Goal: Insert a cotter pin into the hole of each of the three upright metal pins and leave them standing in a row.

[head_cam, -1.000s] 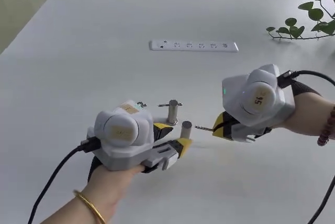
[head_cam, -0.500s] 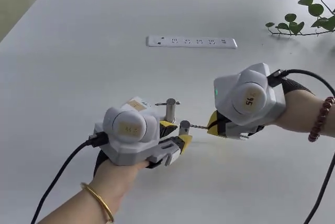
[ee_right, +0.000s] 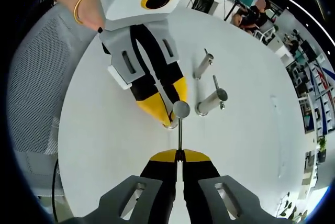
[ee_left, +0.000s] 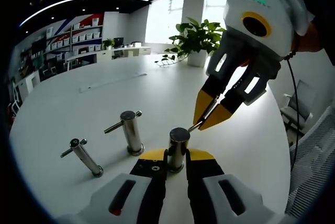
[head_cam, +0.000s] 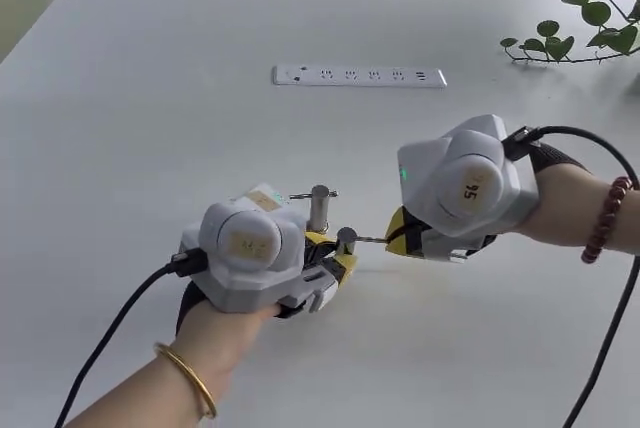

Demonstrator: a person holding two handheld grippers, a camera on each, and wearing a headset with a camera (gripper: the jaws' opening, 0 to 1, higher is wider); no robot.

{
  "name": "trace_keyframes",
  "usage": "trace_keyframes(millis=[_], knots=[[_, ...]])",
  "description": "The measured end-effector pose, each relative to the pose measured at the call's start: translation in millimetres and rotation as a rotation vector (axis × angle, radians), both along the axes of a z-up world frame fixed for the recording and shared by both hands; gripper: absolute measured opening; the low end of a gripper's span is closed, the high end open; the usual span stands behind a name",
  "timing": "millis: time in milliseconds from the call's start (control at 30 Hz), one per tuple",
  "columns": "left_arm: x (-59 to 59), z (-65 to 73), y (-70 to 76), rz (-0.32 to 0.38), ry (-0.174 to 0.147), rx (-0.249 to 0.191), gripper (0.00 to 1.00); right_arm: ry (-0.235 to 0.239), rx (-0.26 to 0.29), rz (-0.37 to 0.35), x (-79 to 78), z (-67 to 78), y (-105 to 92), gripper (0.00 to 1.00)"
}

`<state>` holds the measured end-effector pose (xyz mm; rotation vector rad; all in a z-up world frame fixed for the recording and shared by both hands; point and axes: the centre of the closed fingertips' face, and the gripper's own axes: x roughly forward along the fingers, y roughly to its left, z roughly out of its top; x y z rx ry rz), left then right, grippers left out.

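Observation:
My left gripper (ee_left: 178, 157) is shut on the lower shaft of an upright metal pin (ee_left: 178, 141), which stands on the white table (head_cam: 150, 128). My right gripper (ee_right: 179, 155) is shut on a thin cotter pin (ee_right: 179, 132). The cotter pin's tip touches the head of that metal pin (ee_right: 181, 109). In the head view the right gripper (head_cam: 392, 238) sits just right of the left gripper (head_cam: 335, 263). Two more metal pins (ee_left: 131, 132) (ee_left: 87, 157) stand to the left, each with a cotter pin through its top.
A white power strip (head_cam: 359, 76) lies across the middle of the table, far from the work. Plant leaves (head_cam: 580, 28) reach in at the back right corner. Cables trail from both grippers toward the near edge.
My right gripper has moved left, bringing the cotter pin's tip from a short gap up to the head of the held metal pin. The left gripper has stayed shut on that pin.

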<state>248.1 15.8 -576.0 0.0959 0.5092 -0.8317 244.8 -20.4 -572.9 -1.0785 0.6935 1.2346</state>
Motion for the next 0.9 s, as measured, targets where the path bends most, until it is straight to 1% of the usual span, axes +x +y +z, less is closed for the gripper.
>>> trace_keyframes(millis=[133,267,467,667,800,900], knots=[[-0.1,-0.4,-0.2,-0.004,0.0,0.0,0.12,0.0,-0.001,0.004,0.2,0.1,0.2,0.0],[0.0,-1.5,-0.7,-0.008,-0.01,0.004,0.12,-0.021,-0.006,0.036,-0.2,4.0,3.9,0.0],[0.4,-2.2,-0.7,-0.009,-0.008,0.005,0.12,-0.023,0.009,0.052,-0.3,6.0,12.6,0.0],[1.0,-3.8,-0.5,0.001,-0.002,0.003,0.12,-0.005,0.031,0.042,-1.1,7.1,21.8,0.0],[1.2,-4.0,-0.7,0.009,-0.006,0.001,0.12,0.009,0.046,0.026,-1.2,7.6,25.0,0.0],[1.0,-4.5,-0.5,0.033,-0.007,-0.007,0.12,0.019,0.057,0.02,-1.5,8.1,27.4,0.0]])
